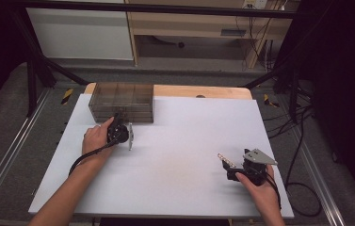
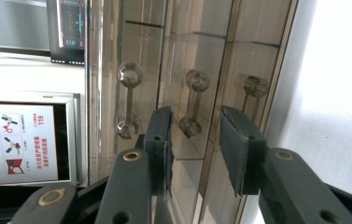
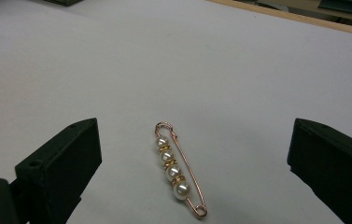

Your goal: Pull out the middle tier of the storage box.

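A smoky see-through drawer box [image 1: 121,100] stands at the back left of the white table top [image 1: 180,136]. My left gripper [image 1: 118,117] is turned on its side against the box's front. In the left gripper view its jaws [image 2: 194,149] stand on either side of the middle drawer's clear handle [image 2: 191,103], and the pads do not press on it. A gold pin with pearls [image 3: 176,168] lies on the table at the front right [image 1: 226,160]. My right gripper [image 3: 194,135] hovers wide open over the pin [image 1: 231,168], not touching it.
Two more clear handles [image 2: 129,100] [image 2: 254,88] flank the middle one. A black frame strut [image 1: 34,52] slants down behind the table's left, another [image 1: 278,70] at the right. Cables [image 1: 297,155] hang off the right edge. A wooden strip [image 1: 198,91] shows at the far edge.
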{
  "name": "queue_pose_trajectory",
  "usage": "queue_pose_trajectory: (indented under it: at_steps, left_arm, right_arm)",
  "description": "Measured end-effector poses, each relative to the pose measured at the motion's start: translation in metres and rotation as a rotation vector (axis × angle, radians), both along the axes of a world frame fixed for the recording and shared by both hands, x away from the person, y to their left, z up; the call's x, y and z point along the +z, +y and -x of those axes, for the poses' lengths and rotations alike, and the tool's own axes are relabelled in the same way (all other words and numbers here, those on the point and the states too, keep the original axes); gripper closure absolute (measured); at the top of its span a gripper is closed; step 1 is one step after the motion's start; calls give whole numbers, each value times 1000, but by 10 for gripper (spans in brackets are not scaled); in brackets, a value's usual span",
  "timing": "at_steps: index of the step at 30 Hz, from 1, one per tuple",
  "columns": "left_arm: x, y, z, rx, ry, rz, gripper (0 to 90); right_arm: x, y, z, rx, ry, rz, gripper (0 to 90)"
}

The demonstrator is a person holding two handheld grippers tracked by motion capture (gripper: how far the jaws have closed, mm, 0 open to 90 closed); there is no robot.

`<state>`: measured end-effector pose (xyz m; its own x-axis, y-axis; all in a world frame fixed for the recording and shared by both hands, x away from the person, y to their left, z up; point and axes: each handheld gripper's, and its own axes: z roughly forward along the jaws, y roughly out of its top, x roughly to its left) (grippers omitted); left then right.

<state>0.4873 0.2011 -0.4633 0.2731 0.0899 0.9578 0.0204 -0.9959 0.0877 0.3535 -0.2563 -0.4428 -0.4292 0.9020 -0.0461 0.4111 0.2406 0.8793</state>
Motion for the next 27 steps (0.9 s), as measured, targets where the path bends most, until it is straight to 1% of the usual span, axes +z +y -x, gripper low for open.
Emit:
queue_pose_trajectory:
  at_steps: [4,9,16,17,21,23,25,27]
  left_arm:
    - [-2,-1,-1,4,0,-5,644]
    - [-2,-3,-1,-5,-7,-13,645]
    - [-3,-4,-1,-2,-6,-14,647]
    - [-3,-4,0,-1,0,-16,657]
    - [-3,-4,-1,1,-5,-12,659]
    - [-3,-5,0,-6,-15,-23,661]
    - [-4,-6,0,-11,-18,-26,662]
    - [-4,-7,0,-20,-23,-37,671]
  right_arm:
    - [0,0,0,2,0,-1,33]
    - [0,0,0,3,1,0,33]
    - [0,1,0,3,1,2,33]
    - [0,0,0,3,1,3,33]
    - [0,0,0,2,7,1,33]
    - [-1,1,0,3,8,2,33]
    - [-1,1,-1,4,7,4,33]
    - [-1,1,-1,5,7,6,33]
